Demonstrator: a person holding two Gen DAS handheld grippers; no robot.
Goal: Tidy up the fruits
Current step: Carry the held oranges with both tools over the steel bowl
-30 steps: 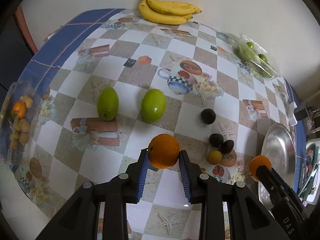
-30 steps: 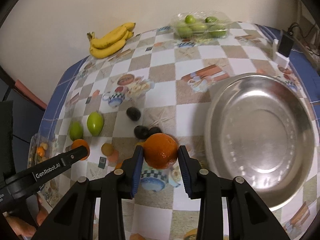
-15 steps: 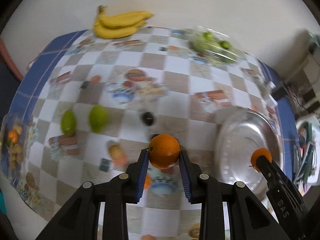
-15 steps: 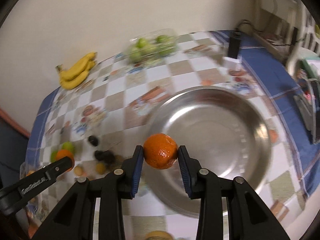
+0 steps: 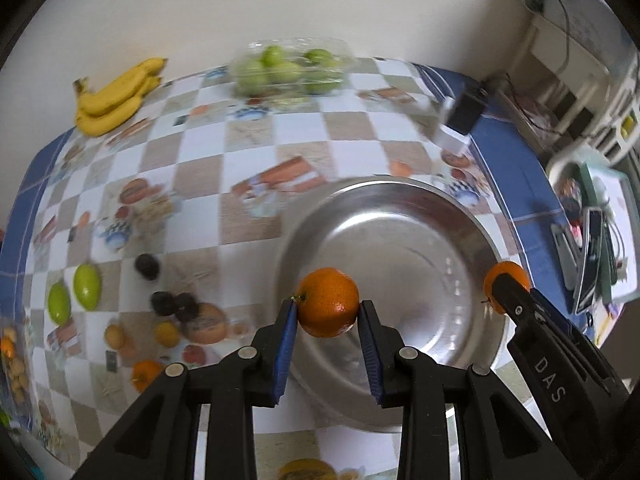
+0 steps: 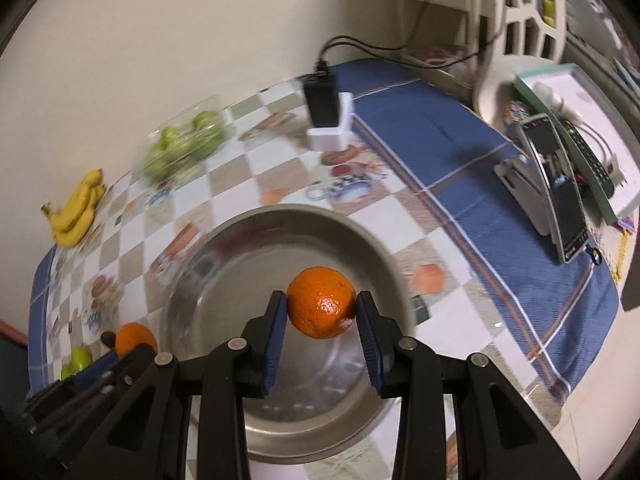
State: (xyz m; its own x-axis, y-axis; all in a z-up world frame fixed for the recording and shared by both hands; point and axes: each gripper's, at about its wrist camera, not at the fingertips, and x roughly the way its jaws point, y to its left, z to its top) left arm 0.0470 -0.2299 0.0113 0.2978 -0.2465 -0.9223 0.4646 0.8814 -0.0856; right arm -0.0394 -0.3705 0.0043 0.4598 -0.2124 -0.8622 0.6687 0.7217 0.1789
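Your left tool (image 5: 327, 314) and right tool (image 6: 321, 312) both tilt steeply down over the steel bowl (image 5: 420, 216), each clamped on its own orange (image 5: 328, 302).

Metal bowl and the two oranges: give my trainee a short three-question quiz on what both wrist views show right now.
1. True or false: the bowl already has fruit lying in it.
2. What does each gripper hold? A) left gripper an orange, right gripper nothing B) an orange each C) bananas each
3. Fill in: the bananas lie on the table by the ____.

Key
1. False: its bottom is bare, and both oranges are held above it.
2. B: the right gripper's jaws are shut on the second orange.
3. wall
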